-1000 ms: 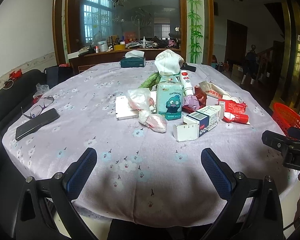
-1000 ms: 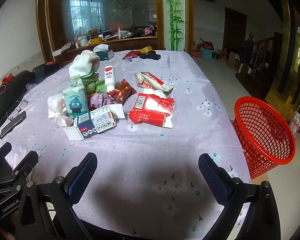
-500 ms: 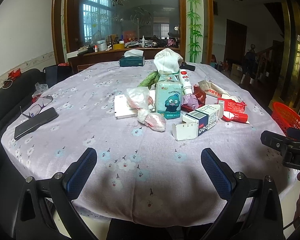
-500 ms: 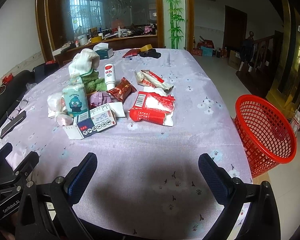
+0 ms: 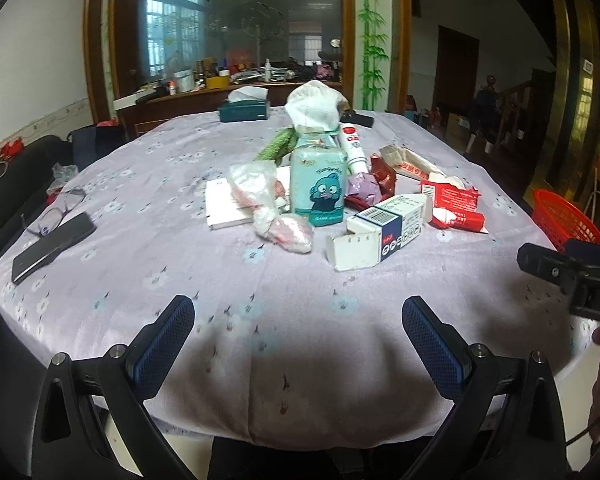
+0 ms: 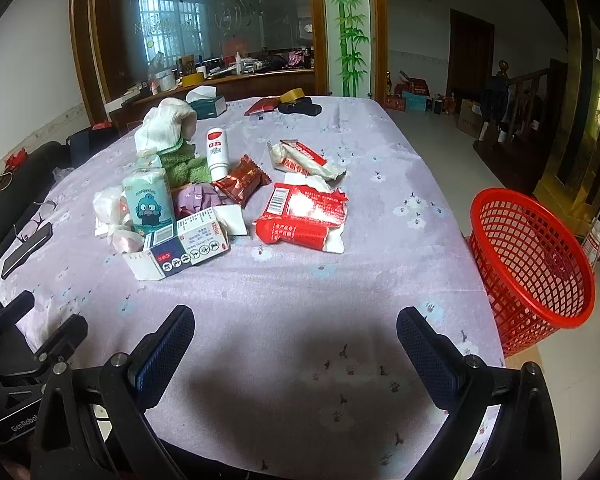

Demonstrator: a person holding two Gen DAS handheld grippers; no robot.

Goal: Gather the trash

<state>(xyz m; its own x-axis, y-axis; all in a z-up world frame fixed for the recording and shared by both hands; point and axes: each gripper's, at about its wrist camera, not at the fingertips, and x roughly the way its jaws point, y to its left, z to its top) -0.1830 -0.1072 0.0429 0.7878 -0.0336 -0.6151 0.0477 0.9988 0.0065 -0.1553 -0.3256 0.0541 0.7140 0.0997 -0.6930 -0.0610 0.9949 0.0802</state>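
Left wrist view shows the left gripper (image 5: 298,316) with its fingers wide apart, holding nothing, low over the near edge of the worktop (image 5: 140,248) with its purple flowery cloth. Going left to right — a black phone (image 5: 52,246), a clear plastic bag (image 5: 260,196), a blue tissue pack (image 5: 319,186) with a cartoon face, a white and blue box (image 5: 380,232), then a torn red wrapper (image 5: 454,206). The trash sits in a pile in the middle of the worktop. Right wrist view shows the right gripper (image 6: 295,326) — fingers wide too, empty. A red basket (image 6: 530,260) stands on the floor just past the right edge.
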